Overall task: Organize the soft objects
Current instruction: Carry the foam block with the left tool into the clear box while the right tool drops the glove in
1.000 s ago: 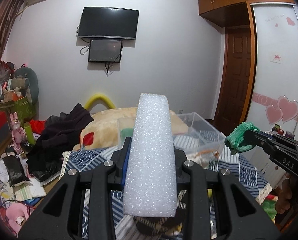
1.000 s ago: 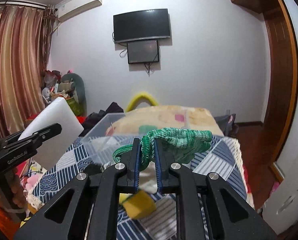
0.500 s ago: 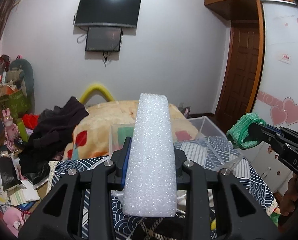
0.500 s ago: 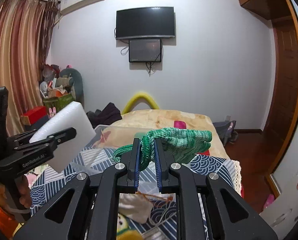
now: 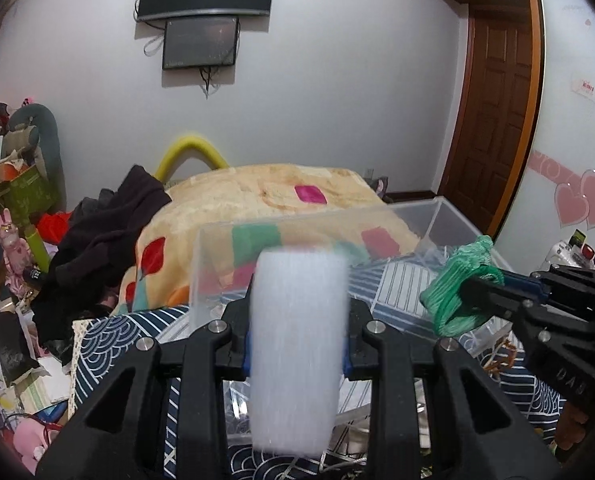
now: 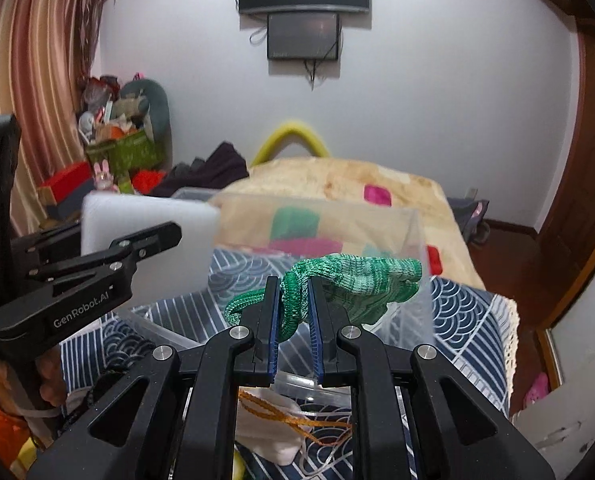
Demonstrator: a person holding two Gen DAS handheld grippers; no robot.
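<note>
My left gripper (image 5: 297, 344) is shut on a white foam block (image 5: 297, 344), which stands between the fingers and is motion-blurred. It also shows in the right wrist view (image 6: 145, 224) at the left. My right gripper (image 6: 291, 312) is shut on a green knitted glove (image 6: 357, 280), which also shows in the left wrist view (image 5: 457, 292) at the right. A clear plastic bin (image 5: 449, 216) sits on the blue patterned bedcover (image 6: 457, 312) just ahead of and below both grippers. A white pouch with an orange cord (image 6: 281, 428) lies under the right gripper.
A beige blanket with coloured patches (image 5: 265, 196) covers the bed beyond the bin. Dark clothes (image 5: 101, 248) and clutter lie at the left. A wooden door (image 5: 493, 120) and a wardrobe with pink hearts (image 5: 577, 200) stand at the right.
Both grippers have moved forward and tilted down over the clear bin, which now fills more of both views. The foam block and glove stay gripped.
</note>
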